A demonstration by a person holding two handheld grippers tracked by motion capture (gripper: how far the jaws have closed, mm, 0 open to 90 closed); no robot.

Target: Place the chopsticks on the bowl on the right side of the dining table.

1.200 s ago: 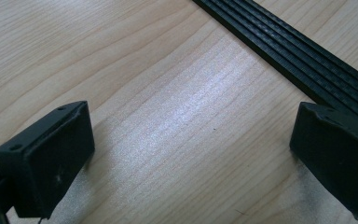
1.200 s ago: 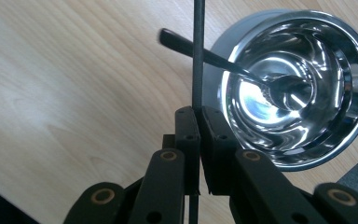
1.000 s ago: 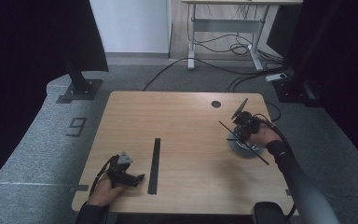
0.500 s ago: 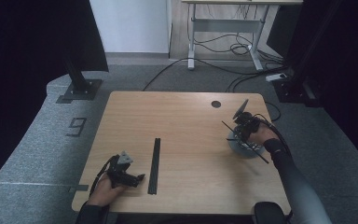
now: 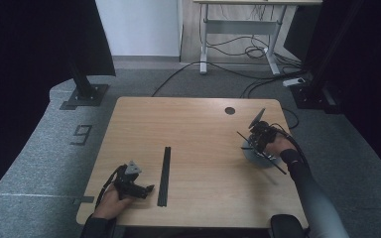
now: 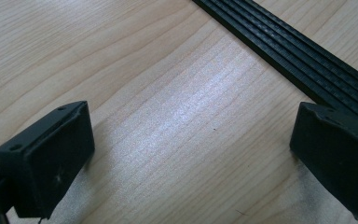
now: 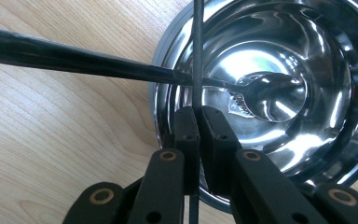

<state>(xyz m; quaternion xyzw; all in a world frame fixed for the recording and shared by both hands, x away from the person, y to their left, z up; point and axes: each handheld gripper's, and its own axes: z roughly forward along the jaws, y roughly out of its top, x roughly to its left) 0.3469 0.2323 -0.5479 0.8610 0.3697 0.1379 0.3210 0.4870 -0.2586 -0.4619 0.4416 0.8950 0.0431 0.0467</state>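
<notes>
While the right tool (image 7: 198,116) pinches a rod (image 7: 197,56), floor tape (image 5: 81,134) reads 9.

A black ribbed strip (image 5: 164,175) lies flat on the wooden table (image 5: 193,129), running lengthwise from near the front edge toward the middle. A round dark hole (image 5: 229,110) sits in the table near its far right corner. Grey carpet (image 5: 39,163) surrounds the table, marked with a dark figure (image 5: 81,134). Beyond, cables (image 5: 248,52) trail under a white desk frame (image 5: 238,27), and a black stand base (image 5: 83,94) rests at the left.
</notes>
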